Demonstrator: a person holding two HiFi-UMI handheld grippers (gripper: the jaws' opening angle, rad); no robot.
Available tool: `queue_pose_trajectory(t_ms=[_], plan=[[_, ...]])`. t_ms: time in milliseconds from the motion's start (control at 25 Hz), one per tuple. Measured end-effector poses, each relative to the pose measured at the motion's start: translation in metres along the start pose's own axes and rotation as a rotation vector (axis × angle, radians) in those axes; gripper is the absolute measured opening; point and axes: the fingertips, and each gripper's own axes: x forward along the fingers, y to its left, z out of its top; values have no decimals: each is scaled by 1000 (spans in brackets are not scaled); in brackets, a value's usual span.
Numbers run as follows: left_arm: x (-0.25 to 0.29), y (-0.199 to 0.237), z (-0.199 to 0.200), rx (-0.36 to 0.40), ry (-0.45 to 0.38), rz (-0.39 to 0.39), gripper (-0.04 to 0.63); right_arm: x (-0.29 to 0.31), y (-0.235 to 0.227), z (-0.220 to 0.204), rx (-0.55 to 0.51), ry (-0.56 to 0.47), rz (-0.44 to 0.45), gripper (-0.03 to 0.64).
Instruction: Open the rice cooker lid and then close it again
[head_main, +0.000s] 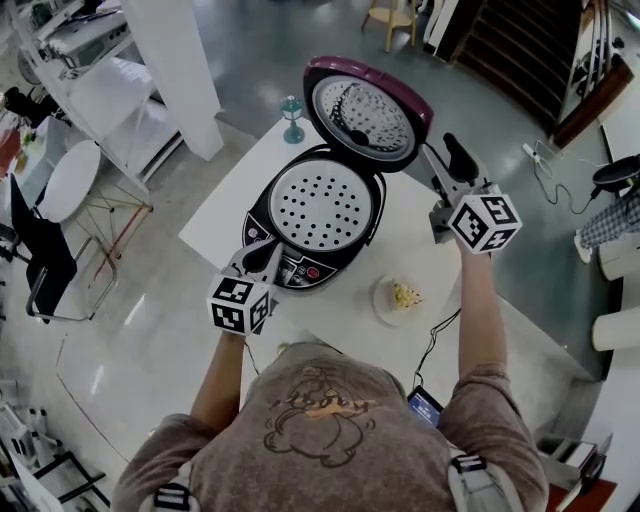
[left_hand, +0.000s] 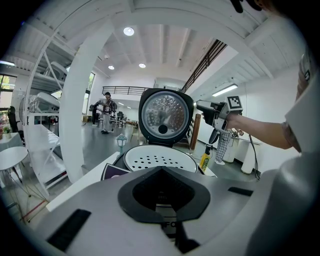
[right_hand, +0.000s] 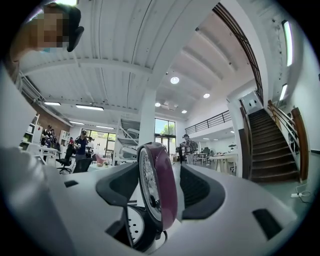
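Observation:
The rice cooker (head_main: 300, 225) stands on the white table (head_main: 225, 215) with its maroon lid (head_main: 365, 110) swung up and back. A white perforated tray (head_main: 322, 205) fills the pot. My right gripper (head_main: 442, 160) is just right of the lid's rim. In the right gripper view the lid (right_hand: 161, 185) is edge-on between the jaws of the right gripper (right_hand: 160, 200), which stand open on either side without pressing on it. My left gripper (head_main: 262, 258) rests over the cooker's front panel. In the left gripper view the left gripper (left_hand: 165, 202) has its jaws together, facing the open lid (left_hand: 165, 116).
A small plate (head_main: 385, 310) with food sits on the table to the right of the cooker. A teal goblet (head_main: 292, 118) stands at the far table edge. A phone (head_main: 425, 405) lies near the person's chest. A white column (head_main: 180, 70) rises at the left, stairs (head_main: 520, 45) at the far right.

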Motion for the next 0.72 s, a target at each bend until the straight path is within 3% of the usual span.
queue_pose_trajectory(t_ms=[360,720], plan=[[-1,-1,1,1,0,3,18,17,11,-7,-27,47,82,394],[-2,-1,1,6,-3,3,18,35,18,-10,-29,67,98,402]])
